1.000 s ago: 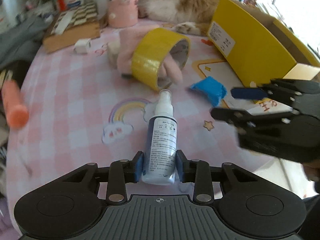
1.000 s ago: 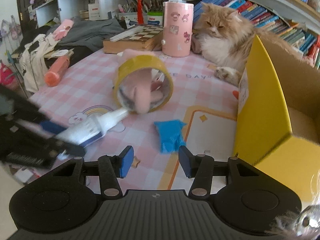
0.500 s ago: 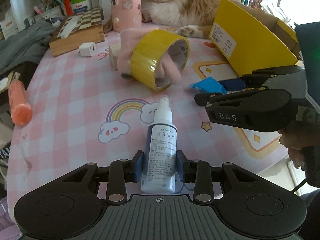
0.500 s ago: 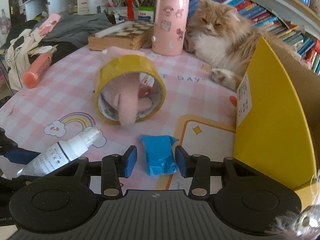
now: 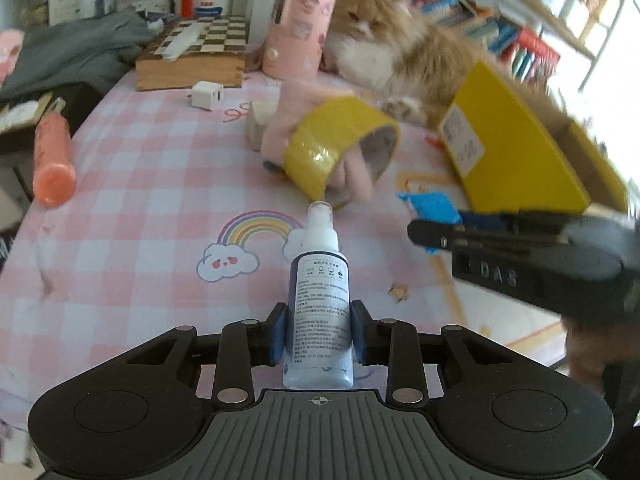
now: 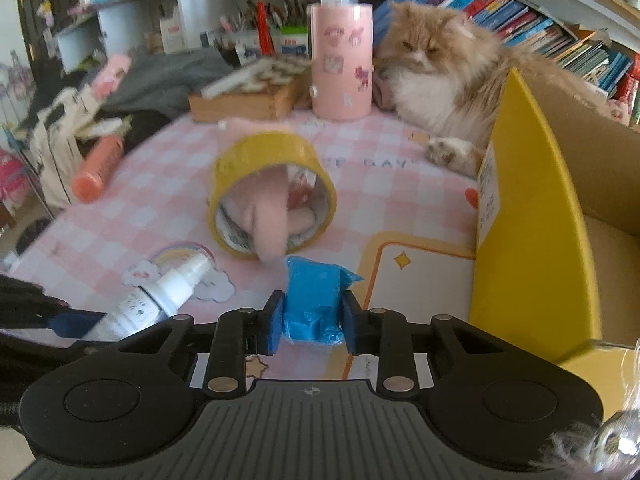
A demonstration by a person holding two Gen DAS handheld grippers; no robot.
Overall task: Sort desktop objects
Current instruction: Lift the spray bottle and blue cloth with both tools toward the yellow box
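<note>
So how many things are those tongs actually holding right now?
2. The left tongs are shut on the spray bottle; the right tongs are shut on the blue packet, both near the table's front edge.

The right gripper [image 6: 307, 322] has closed on the blue packet [image 6: 314, 300].

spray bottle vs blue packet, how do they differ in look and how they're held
The spray bottle is a hard white cylinder with a printed label; the blue packet is soft, crinkled and plain. The bottle sits in the left tool, the packet in the right tool. Both are clamped between blue pads.
</note>
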